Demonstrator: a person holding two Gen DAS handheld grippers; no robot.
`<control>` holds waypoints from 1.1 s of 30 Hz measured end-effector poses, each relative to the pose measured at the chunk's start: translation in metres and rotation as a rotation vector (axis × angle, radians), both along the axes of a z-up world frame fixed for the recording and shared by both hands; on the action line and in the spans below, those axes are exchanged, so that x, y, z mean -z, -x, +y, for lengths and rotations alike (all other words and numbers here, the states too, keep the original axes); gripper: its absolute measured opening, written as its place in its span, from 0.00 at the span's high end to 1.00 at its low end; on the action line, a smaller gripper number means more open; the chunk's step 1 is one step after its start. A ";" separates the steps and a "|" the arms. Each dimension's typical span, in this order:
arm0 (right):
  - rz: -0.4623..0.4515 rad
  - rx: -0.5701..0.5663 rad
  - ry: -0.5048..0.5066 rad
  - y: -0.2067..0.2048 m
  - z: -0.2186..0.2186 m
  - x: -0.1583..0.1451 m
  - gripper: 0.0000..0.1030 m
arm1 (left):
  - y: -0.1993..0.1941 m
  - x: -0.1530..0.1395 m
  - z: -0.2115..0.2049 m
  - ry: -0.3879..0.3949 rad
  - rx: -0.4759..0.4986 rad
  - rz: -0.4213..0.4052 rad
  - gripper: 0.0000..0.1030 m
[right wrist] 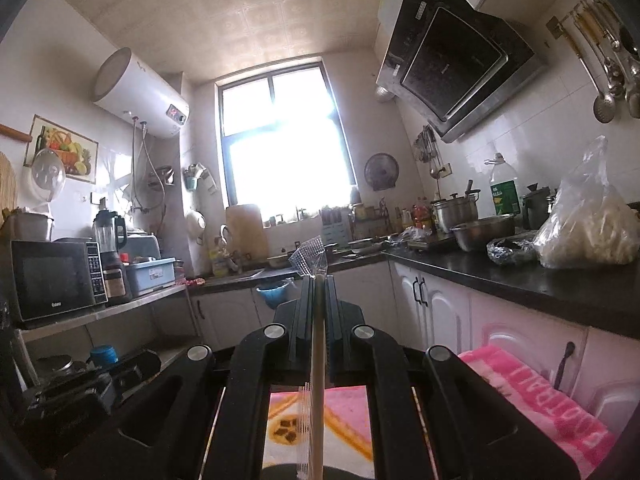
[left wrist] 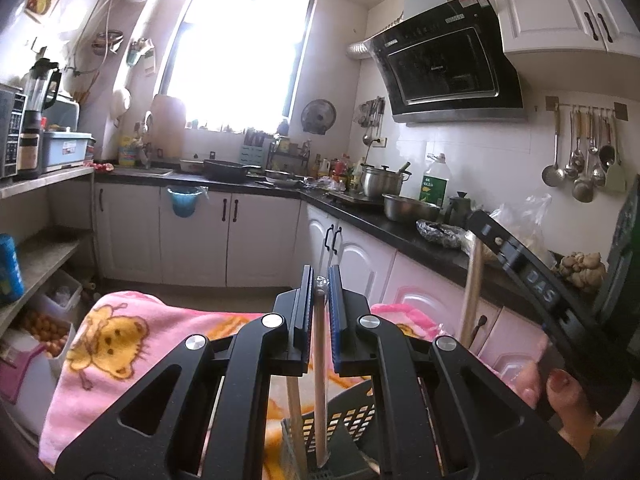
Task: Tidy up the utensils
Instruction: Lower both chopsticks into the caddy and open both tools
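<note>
My left gripper (left wrist: 320, 280) is shut on a pale wooden chopstick (left wrist: 320, 380) in a clear wrapper; the stick runs down into a dark perforated utensil basket (left wrist: 344, 420) below the jaws. A second wooden stick (left wrist: 295, 420) stands in the basket beside it. My right gripper (right wrist: 319, 278) is shut on another wrapped chopstick (right wrist: 317, 380), its clear wrapper (right wrist: 308, 258) sticking out past the tips. The right gripper also shows in the left wrist view (left wrist: 476, 236), holding its stick (left wrist: 472, 288) upright to the right of the basket.
A pink cartoon blanket (left wrist: 112, 344) lies under the basket. A black counter (left wrist: 400, 228) with pots, bowls and bags runs along the right. White cabinets (left wrist: 260, 236) stand ahead. Shelves with a microwave (right wrist: 56, 276) are at left. Ladles hang on the right wall (left wrist: 580, 160).
</note>
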State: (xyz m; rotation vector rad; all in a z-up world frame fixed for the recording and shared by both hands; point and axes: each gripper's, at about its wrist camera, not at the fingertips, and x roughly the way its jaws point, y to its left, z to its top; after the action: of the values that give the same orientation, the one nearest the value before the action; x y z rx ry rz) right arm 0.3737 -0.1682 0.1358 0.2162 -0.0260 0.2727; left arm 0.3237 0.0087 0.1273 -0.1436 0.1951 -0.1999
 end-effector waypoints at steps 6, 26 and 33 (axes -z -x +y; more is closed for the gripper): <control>-0.011 0.018 0.014 -0.007 0.009 0.014 0.95 | -0.003 0.018 0.003 0.021 0.000 0.027 0.98; 0.006 0.010 0.075 -0.014 0.033 0.053 0.94 | -0.005 0.062 0.008 0.049 0.021 0.111 0.97; 0.075 -0.055 0.062 -0.005 0.026 0.060 0.91 | -0.003 0.066 0.012 0.052 0.016 0.117 0.97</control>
State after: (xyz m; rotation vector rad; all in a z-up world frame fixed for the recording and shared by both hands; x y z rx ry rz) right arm 0.3789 -0.1425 0.0754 0.1658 0.0624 0.3194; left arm 0.3266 0.0202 0.0617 -0.2057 0.3079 -0.2125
